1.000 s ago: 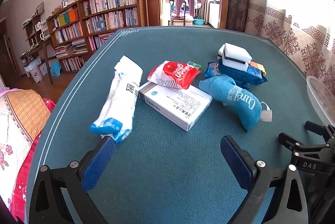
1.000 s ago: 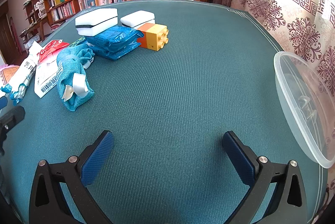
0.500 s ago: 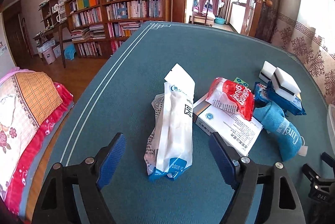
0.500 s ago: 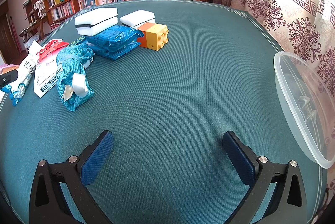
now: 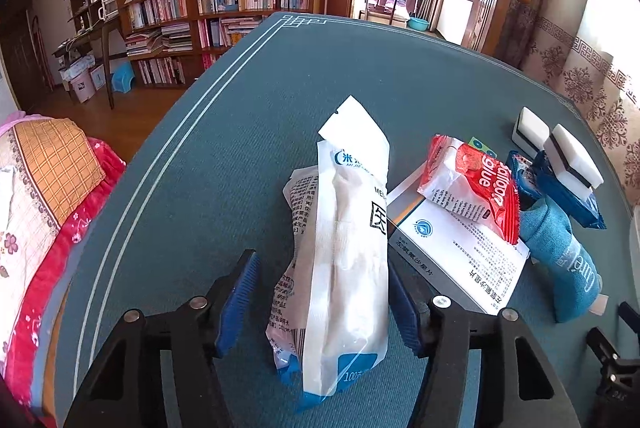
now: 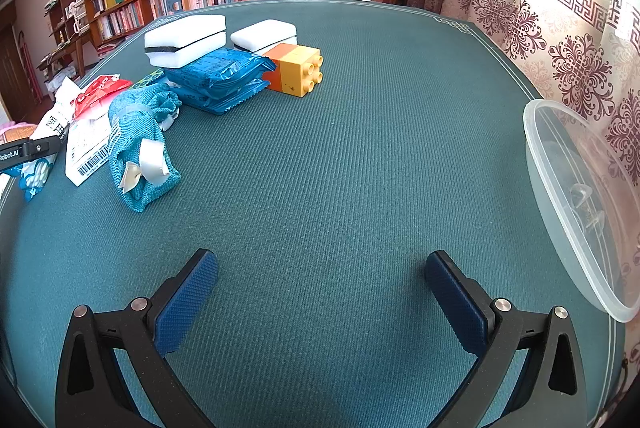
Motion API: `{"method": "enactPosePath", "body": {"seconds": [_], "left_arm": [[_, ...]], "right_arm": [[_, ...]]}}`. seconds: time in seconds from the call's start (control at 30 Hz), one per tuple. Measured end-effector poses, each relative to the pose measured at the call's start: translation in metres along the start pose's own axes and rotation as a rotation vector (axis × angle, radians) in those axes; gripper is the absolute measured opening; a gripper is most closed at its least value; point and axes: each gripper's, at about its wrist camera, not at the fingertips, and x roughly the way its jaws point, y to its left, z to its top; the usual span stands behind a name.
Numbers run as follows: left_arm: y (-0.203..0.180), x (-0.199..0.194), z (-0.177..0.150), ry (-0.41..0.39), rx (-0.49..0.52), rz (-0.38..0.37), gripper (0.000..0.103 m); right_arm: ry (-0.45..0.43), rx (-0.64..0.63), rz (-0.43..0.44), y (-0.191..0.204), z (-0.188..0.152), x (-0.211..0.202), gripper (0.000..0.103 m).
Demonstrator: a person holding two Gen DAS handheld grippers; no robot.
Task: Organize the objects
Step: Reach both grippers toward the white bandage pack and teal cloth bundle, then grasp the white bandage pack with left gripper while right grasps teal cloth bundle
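Left hand-held gripper (image 5: 324,308) closing around white packet (image 5: 348,256) (right pad half hidden), not yet pinching

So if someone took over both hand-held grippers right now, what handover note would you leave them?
Left hand-held gripper: jaws have just been closing around the white cotton-swab bag, which lies between them; left pad not yet touching, so no grip.
Right hand-held gripper: open, empty, over bare table.
Clear container: at the table's right edge, seemingly empty.
Done: nothing sorted.
Left: the bag, medicine box, red packet, blue cloth, blue packs, sponges, yellow block.
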Motion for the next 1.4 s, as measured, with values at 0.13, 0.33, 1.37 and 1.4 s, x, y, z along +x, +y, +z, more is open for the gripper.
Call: {"method": "enactPosePath", "body": {"seconds": [0.13, 0.33, 1.37, 1.4], "left_arm": [[-0.001, 0.001, -0.001, -0.005, 0.01, -0.013, 0.054], [0.003, -0.006, -0.002, -0.02, -0.003, -0.045, 0.052], [-0.004, -0.013, -0.004, -0.048, 0.03, -0.043, 0.052], [-0.004, -0.013, -0.004, -0.049, 0.032, -0.043, 0.052]], "right_arm": [[-0.001, -0.036, 0.027, 0.005, 0.0, -0.001, 0.103], [-0.004, -0.049, 0.1, 0.009, 0.0, -0.006, 0.098], [-0.009, -0.13, 0.337, 0.092, 0.06, 0.017, 0.039], [-0.013, -0.129, 0.343, 0.091, 0.058, 0.014, 0.039]]}}
